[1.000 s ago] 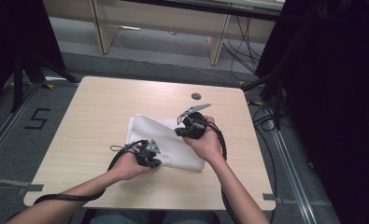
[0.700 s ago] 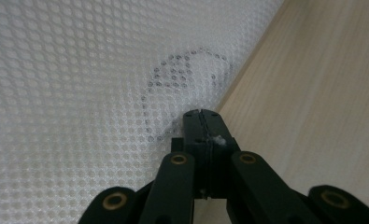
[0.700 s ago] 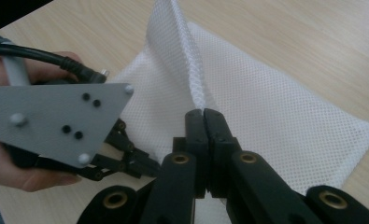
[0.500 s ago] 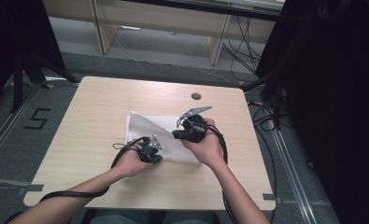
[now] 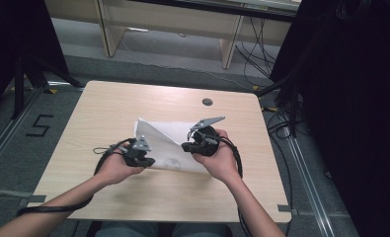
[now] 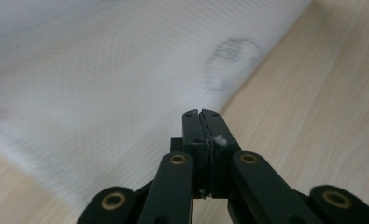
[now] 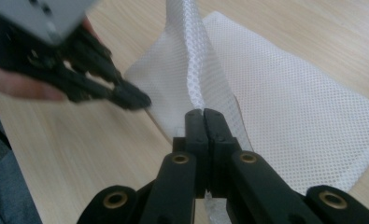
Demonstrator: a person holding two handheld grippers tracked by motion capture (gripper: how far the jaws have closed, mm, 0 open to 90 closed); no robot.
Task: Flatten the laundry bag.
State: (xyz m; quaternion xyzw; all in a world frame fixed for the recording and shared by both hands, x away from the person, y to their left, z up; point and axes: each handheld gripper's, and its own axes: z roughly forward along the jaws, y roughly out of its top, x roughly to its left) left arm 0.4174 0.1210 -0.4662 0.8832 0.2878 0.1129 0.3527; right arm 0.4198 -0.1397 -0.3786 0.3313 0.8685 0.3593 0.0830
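A white mesh cloth lies on the middle of the wooden table, one part lifted into a fold. My right gripper is shut on that fold, and in the right gripper view the mesh rises as a strip from between the shut jaws. My left gripper sits at the cloth's near left edge, pointing right at it. Its jaws are shut, with a tiny white fleck beside the seam; the cloth with a faint round print lies blurred beyond. The left gripper also appears in the right gripper view.
A round cable hole sits near the table's far edge. Black cables trail from both grippers over the near table edge. Dark curtains stand left and right, and a floor mark "5" lies left of the table.
My left gripper has slid to the left along the cloth's near edge and risen a little. The right gripper has kept its place, still shut on the fold.
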